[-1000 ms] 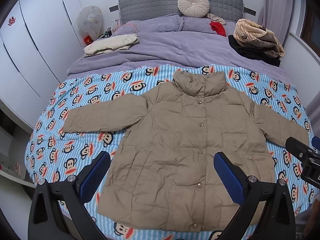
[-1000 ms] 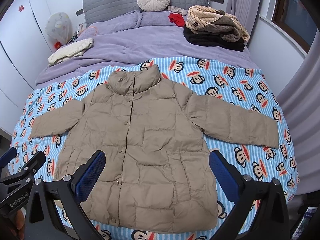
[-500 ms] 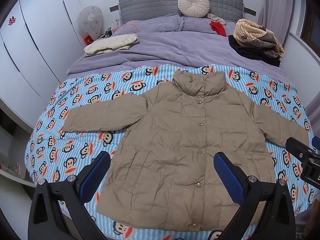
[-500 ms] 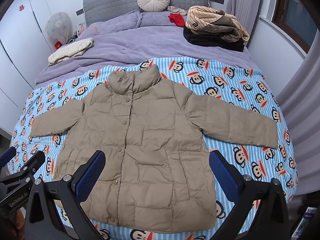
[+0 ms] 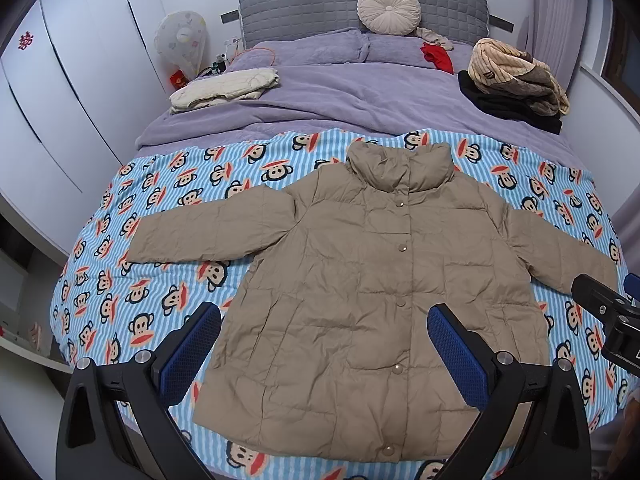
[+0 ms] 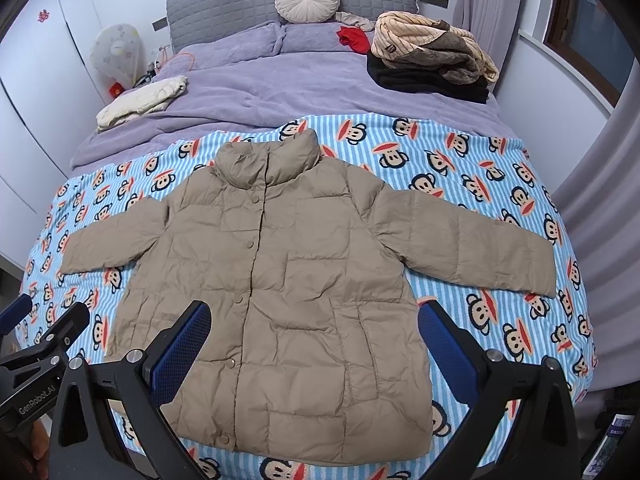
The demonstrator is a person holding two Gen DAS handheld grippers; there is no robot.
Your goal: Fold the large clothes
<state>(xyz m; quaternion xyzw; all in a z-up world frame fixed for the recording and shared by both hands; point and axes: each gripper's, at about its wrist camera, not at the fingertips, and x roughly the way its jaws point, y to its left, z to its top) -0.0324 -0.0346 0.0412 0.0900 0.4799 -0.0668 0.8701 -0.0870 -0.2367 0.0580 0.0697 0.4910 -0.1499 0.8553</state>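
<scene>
Now both grippers, left gripper (image 5: 324,344) and right gripper (image 6: 314,340), hover with jaws spread above the jacket (image 5: 384,280), flat at the bed's (image 5: 160,288) foot edge.

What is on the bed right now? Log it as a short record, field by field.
garment: tan puffer jacket, laid flat, front up, snaps closed, both sleeves spread
surface: monkey-print sheet on the near half of the bed
left gripper: open, above the jacket's hem, holding nothing
right gripper: open, above the hem, holding nothing
far side: cream folded garment, pile of clothes, round cushion
fold: not yet begun
</scene>
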